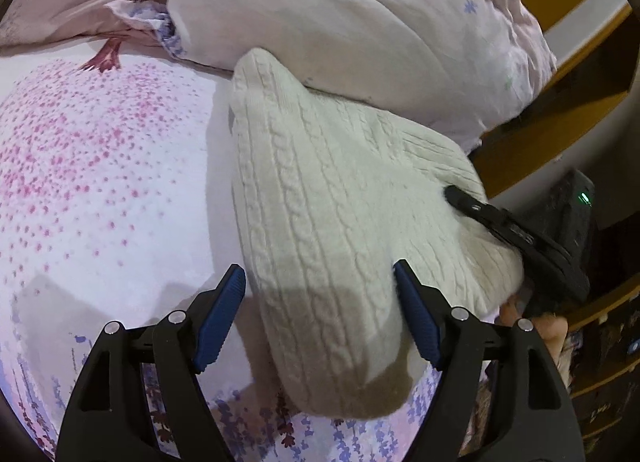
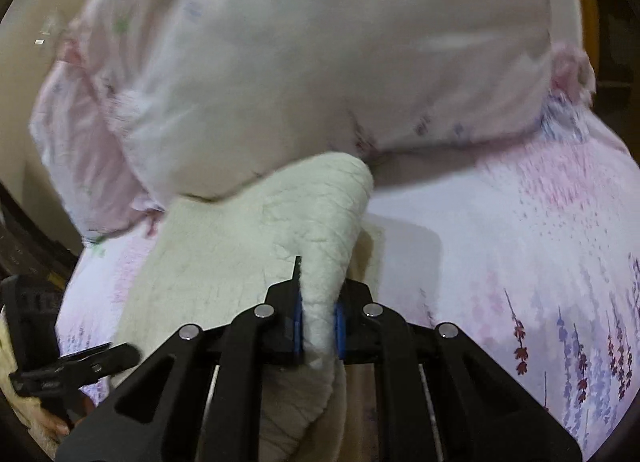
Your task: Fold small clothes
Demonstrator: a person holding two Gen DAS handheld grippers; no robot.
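Left wrist view: my left gripper (image 1: 320, 318) hangs with its blue-padded fingers (image 1: 220, 318) spread wide, one on each side of the near end of the cream cable-knit garment (image 1: 320, 190) and low over it; I cannot tell whether the pads touch the knit. The garment lies on the bed, on the floral bedsheet (image 1: 100, 182), running from just ahead of this gripper up to the pale pink pillow (image 1: 360, 22), whose lower edge it meets. At the garment's right edge my right gripper (image 1: 480, 214) enters, one black finger laid on the knit.

Right wrist view (motion-blurred): my right gripper (image 2: 318, 326) is pressed together on a raised fold of the cream cable-knit garment (image 2: 224, 254), the fabric pinched between its blue pads (image 2: 297, 330). The fold rises ahead of the gripper toward the pillow (image 2: 320, 62); the rest spreads to the left over the bedsheet (image 2: 520, 242). My left gripper (image 2: 76, 370) shows at the lower left, just beside the garment's edge.
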